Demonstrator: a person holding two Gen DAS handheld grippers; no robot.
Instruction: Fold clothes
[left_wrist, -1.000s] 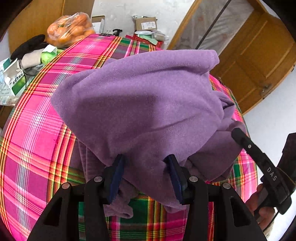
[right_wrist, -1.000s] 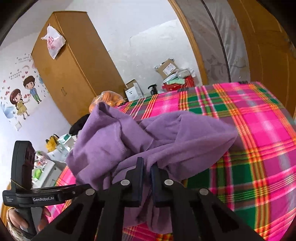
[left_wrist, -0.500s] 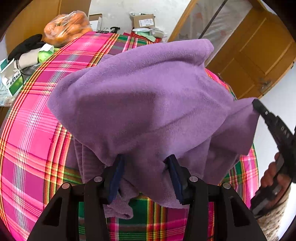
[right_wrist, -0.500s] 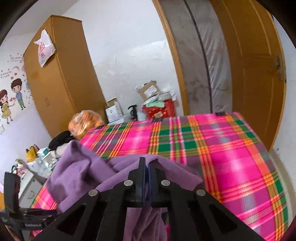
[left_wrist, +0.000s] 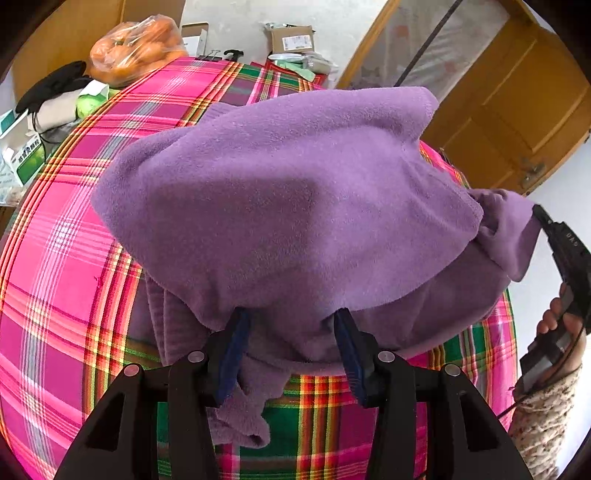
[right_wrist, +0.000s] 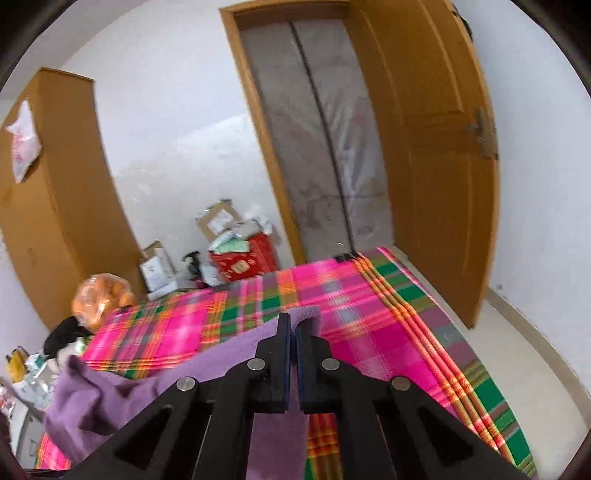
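Left gripper (left_wrist: 291, 347) has its blue-padded fingers (left_wrist: 232, 354) spread wide, and the purple fleece (left_wrist: 288, 206) is draped right over the tips, so the cloth sags down between and in front of them — can't really tell if anything's actually caught, but the jaws are clearly apart. Right gripper (right_wrist: 292, 354) is the opposite: fingers pressed together with a bit of fleece (right_wrist: 306, 314) poking out past the tips, so it's pinching an edge of the garment. In the left view you can see that same right gripper (left_wrist: 565, 258) off at the right edge, held in a hand (left_wrist: 561, 325) with a knit sleeve (left_wrist: 539, 424), and a corner of the fleece runs up to it. Fleece itself is one big bunched mound, lifted at the near side and with its far part resting on the plaid cloth (left_wrist: 66, 258), pink with green and orange stripes, that covers the bed or table underneath, hard to say which. Past that, at the far end, there's a bag of oranges (left_wrist: 136, 48), some cardboard boxes (left_wrist: 291, 38) and a red box (right_wrist: 245, 258) on the floor by the wall. Wooden wardrobe (right_wrist: 48, 206) on the left, wooden door (right_wrist: 436, 147) standing open on the right — right view is kinda blurry.
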